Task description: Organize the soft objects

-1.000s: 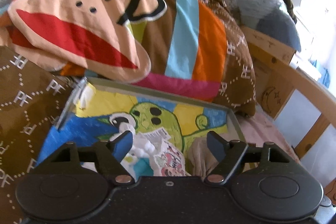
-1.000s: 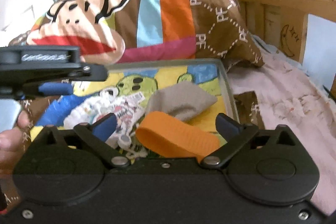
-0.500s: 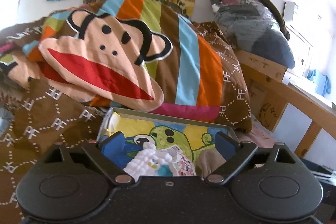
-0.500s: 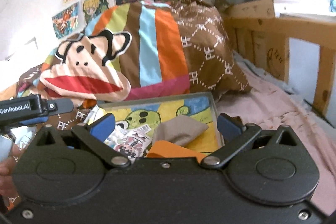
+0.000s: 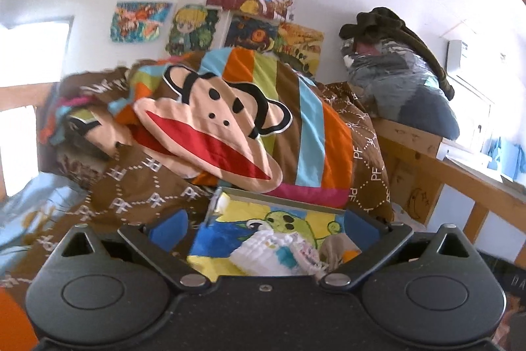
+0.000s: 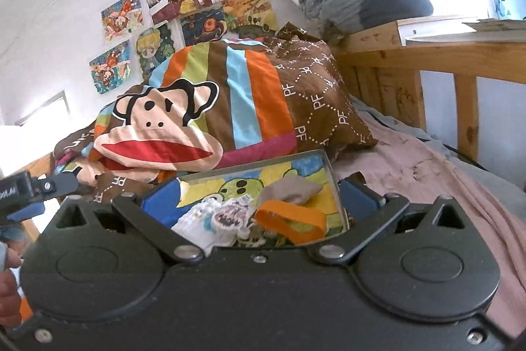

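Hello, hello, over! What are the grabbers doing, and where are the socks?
Left gripper open, just widened, nothing between fingers. Right gripper open, empty. Socks and orange band in cartoon tray on bed. Nothing blocking.

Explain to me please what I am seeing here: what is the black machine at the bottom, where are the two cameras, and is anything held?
There is no robot. A person holds one pair of hand tongs in each hand, and a wide-angle camera sits on each, looking forward along its two fingers. The black shape at the bottom of each picture is that tool's body.

The left tongs appear in the left view, the right tongs in the right view. Both stand wide open and hold nothing; the left ones have just been opening.

Ahead, on a bed, lies a tray with a cartoon picture. In it are an orange band, a grey-brown cloth and white printed cloths. Behind it is a striped monkey blanket.
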The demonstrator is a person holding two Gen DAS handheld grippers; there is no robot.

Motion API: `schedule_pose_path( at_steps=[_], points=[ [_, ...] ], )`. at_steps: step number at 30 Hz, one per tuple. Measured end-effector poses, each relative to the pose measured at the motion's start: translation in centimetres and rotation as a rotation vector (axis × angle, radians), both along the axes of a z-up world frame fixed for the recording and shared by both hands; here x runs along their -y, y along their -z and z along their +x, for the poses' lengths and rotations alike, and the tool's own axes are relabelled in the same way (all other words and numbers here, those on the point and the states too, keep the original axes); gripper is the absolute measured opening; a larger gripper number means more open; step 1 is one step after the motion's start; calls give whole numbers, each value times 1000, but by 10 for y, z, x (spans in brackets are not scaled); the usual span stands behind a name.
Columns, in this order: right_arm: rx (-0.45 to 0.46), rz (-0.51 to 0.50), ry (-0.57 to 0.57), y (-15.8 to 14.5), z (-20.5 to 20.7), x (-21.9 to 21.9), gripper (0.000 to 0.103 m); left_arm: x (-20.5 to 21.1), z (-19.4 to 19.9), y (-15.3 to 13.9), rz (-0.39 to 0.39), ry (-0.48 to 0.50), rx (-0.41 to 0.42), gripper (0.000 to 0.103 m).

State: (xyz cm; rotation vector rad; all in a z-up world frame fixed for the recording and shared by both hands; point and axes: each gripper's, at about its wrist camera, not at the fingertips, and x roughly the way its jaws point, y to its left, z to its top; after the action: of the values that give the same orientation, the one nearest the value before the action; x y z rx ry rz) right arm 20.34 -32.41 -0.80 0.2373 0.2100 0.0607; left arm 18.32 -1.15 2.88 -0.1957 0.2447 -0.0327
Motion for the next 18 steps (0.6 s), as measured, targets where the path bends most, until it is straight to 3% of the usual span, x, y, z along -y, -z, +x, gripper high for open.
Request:
schedule_pose_path(
  at_steps=[10,18],
  points=[
    [19,-69,11,-6,-66,-18,103,-10,-75,8,69,-36,8,102],
    [-53,-120,24,-3,-95,-37,103,-7,-109,15,104,4,-39,102]
  ],
)
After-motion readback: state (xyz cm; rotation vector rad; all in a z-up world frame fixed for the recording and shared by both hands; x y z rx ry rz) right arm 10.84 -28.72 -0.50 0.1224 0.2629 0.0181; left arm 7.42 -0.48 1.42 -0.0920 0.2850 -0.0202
